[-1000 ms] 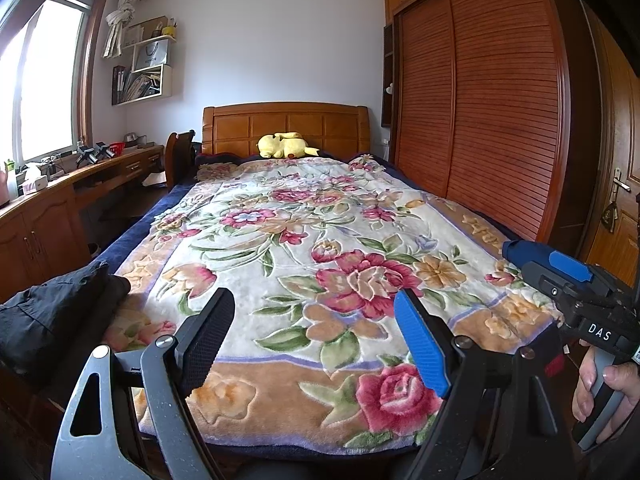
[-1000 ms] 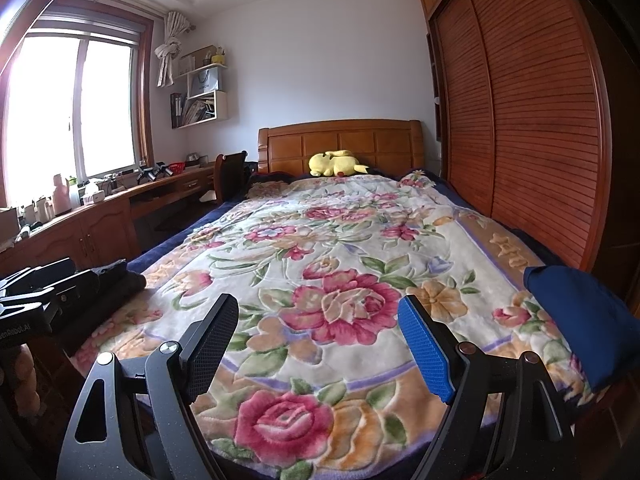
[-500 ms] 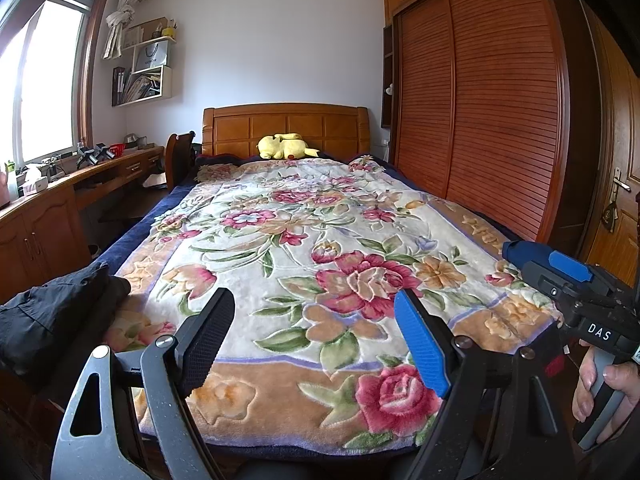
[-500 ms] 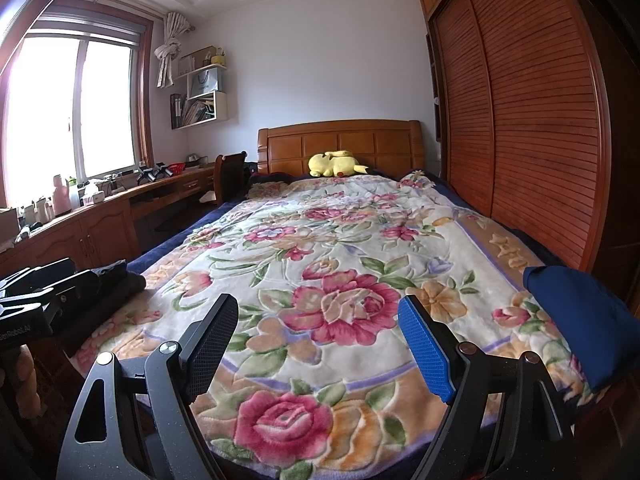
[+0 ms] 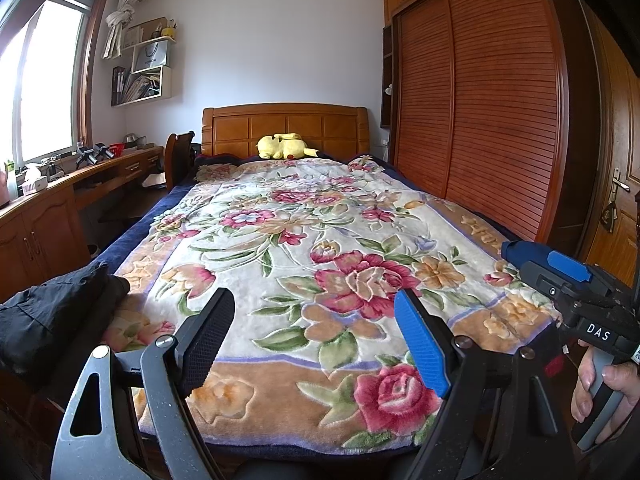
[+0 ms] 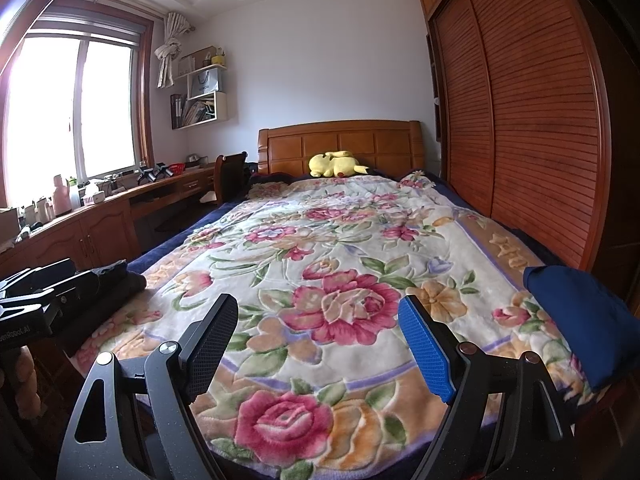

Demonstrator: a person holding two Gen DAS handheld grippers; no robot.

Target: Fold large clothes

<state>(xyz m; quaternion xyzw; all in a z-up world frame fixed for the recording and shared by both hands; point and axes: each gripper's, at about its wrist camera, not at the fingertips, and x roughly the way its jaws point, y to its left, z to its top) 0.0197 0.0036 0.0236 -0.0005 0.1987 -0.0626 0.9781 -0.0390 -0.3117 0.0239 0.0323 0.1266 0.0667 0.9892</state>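
- while both hung over the bed's foot, left gripper (image 5: 314, 342) and right gripper (image 6: 318, 346) gaped, nothing between
- black garment (image 5: 52, 312) lay bunched at floral blanket's (image 5: 320, 240) left corner
- blue garment (image 6: 580, 320) sat at right edge

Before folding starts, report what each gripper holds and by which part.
Nothing is held. The left gripper and right gripper hover open over the floral blanket, fingers clear of the black garment and blue garment.

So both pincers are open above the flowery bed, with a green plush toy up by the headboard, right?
Nearly. The plush toy is yellow, not green, as the right wrist view shows. Both the left gripper and right gripper are open above the floral blanket.
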